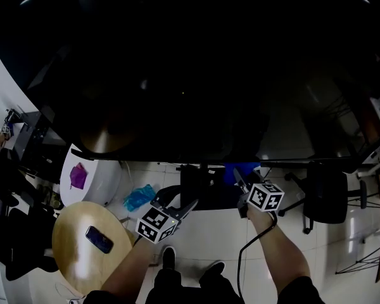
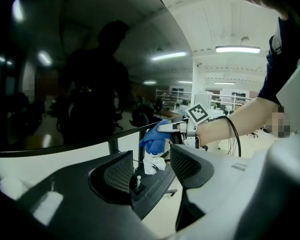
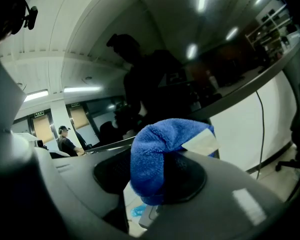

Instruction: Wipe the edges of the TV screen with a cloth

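Right gripper view shows the right gripper [image 3: 162,181] clamping a blue cloth [image 3: 157,154] by the lower edge of the TV screen [image 1: 177,75]. To its left, the left gripper [image 2: 150,170] gapes wide with nothing between its jaws.

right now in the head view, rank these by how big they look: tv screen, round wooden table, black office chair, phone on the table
1. TV screen, by far the largest.
2. round wooden table.
3. black office chair, somewhat smaller. It sits farther from the camera, so this gap is unsure.
4. phone, clearly the smallest.
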Available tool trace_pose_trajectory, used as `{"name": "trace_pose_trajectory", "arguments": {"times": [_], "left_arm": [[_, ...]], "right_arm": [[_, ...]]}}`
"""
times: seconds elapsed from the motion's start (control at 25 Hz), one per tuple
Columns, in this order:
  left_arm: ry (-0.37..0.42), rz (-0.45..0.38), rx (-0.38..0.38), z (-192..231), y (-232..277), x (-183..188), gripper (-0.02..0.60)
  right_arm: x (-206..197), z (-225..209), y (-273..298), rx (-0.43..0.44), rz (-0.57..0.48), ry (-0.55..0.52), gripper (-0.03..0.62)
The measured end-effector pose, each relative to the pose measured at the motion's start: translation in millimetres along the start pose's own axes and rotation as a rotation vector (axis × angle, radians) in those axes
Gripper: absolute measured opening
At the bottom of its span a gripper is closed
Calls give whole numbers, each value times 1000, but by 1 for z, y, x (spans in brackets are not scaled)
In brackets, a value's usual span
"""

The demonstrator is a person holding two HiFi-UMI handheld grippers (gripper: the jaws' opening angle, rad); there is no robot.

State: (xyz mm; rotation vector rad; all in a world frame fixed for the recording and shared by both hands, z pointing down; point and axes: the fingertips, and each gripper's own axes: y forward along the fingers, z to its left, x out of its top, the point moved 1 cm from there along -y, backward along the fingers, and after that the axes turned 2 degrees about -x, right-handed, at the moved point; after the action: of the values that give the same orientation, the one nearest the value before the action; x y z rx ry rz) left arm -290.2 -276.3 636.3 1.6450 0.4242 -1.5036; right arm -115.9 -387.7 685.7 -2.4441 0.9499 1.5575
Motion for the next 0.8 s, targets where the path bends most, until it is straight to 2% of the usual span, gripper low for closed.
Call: {"name": "trace_pose_trajectory", "arguments": {"times": [0.32,0.8], "left_arm": [[-1,1,-9,69,-66,-20,221],[-39,-26,56,147,-138,-45,221]], "right_arm": [[-30,72,46,-9,3,-8,155],[-64,169,106,44,33,5,155]]}}
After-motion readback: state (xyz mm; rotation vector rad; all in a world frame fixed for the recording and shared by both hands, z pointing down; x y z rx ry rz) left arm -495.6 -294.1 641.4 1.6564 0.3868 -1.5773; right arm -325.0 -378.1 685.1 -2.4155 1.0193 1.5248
